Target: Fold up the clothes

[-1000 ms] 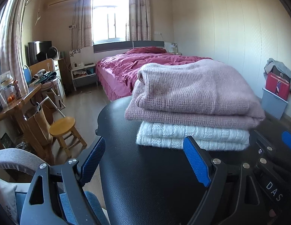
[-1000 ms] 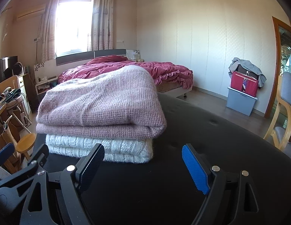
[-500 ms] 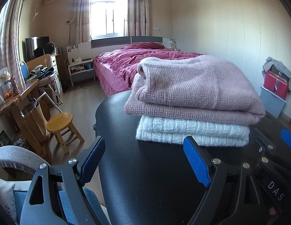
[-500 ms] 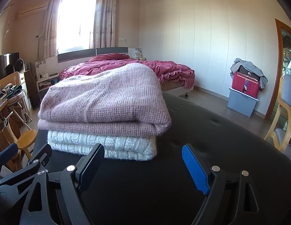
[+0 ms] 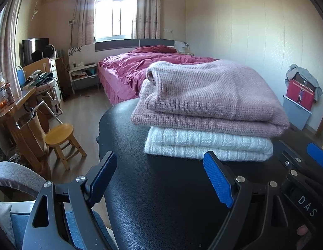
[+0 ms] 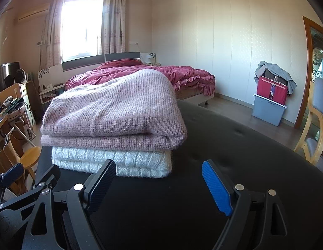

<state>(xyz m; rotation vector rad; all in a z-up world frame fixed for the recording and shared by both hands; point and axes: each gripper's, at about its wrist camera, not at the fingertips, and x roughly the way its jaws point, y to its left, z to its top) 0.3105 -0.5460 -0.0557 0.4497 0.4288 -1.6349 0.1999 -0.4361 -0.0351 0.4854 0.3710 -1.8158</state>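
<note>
A folded pink knit sweater (image 5: 207,98) lies on top of a folded white knit sweater (image 5: 205,145) on a black leather surface (image 5: 161,204). The stack also shows in the right wrist view: the pink sweater (image 6: 113,112) over the white sweater (image 6: 111,160). My left gripper (image 5: 161,173) is open and empty, just in front of the stack. My right gripper (image 6: 159,181) is open and empty, near the stack's front right corner. The right gripper's body (image 5: 303,179) shows at the right of the left wrist view.
A bed with a magenta cover (image 6: 153,73) stands behind the black surface (image 6: 234,145). A wooden stool (image 5: 61,135) and a cluttered desk (image 5: 15,108) are on the left. A red bag on a grey box (image 6: 269,100) and a wooden chair (image 6: 315,125) are on the right.
Both grippers have drawn slightly back and tilted up, so the sweater stack sits a little lower in both views. The stack has not moved and both grippers stay open.
</note>
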